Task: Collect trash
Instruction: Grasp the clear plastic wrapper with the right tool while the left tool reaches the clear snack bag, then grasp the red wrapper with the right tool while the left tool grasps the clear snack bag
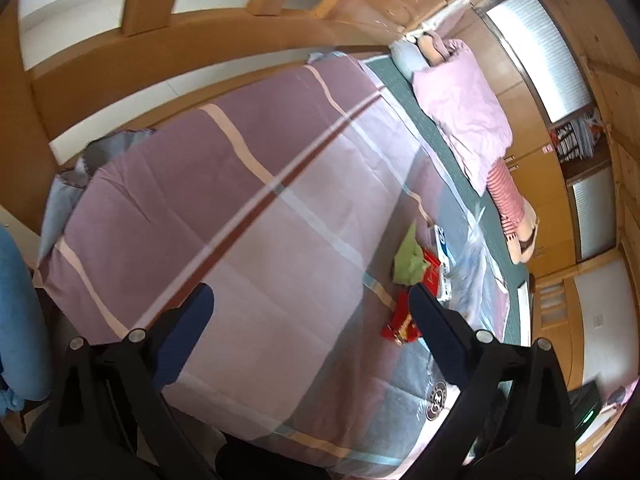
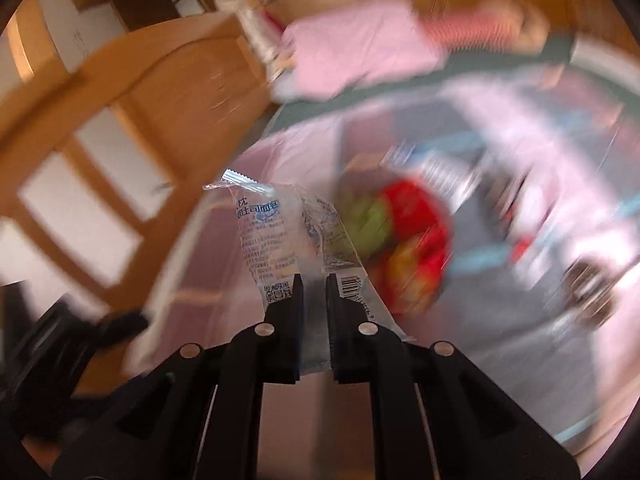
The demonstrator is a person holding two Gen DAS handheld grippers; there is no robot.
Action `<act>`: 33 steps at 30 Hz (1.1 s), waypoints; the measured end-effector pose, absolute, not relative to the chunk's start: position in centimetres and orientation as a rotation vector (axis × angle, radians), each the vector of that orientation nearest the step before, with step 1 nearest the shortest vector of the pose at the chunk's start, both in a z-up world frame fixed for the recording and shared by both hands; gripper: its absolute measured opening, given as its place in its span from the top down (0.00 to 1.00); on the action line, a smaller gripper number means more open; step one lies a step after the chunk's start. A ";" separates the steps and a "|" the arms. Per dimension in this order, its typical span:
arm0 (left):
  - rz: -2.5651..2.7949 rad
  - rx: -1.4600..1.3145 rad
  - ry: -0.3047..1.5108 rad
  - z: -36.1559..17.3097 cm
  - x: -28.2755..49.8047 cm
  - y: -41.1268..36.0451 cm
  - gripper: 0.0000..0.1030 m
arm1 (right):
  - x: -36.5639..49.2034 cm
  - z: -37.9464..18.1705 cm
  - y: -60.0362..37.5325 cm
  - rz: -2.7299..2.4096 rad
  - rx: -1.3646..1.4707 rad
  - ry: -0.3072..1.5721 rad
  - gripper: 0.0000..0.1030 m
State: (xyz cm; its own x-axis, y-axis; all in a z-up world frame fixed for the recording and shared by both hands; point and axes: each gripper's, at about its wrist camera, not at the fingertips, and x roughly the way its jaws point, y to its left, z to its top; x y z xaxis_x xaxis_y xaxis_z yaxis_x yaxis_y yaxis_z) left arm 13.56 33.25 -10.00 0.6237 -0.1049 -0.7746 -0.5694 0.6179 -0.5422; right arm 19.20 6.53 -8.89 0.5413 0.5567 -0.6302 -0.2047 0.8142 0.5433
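Right gripper [image 2: 311,280] clamps a clear printed wrapper [image 2: 280,236] at centre frame; left gripper [image 1: 312,300] gapes wide above the striped quilt [image 1: 224,184], wooden bed frame [image 1: 180,44] upper left.

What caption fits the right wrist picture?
Right gripper shut on a clear plastic printed wrapper above blurred red and green trash.

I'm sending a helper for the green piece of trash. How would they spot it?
On the bed's purple striped quilt, look near the pink pillow side for a small litter pile. The crumpled green wrapper sits beside red packets; it is the only green piece.
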 end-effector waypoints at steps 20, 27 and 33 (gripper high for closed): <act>0.292 -0.861 0.911 -10.7 14.2 32.2 0.06 | 20.7 -17.7 2.2 0.449 1.005 1.174 0.50; 0.262 -0.882 0.939 -11.3 14.4 31.7 0.06 | 24.3 -14.0 2.7 0.174 0.615 0.998 0.40; 0.267 -0.886 0.955 -11.7 14.6 31.7 0.06 | 30.2 -17.1 8.5 0.119 0.293 1.070 0.39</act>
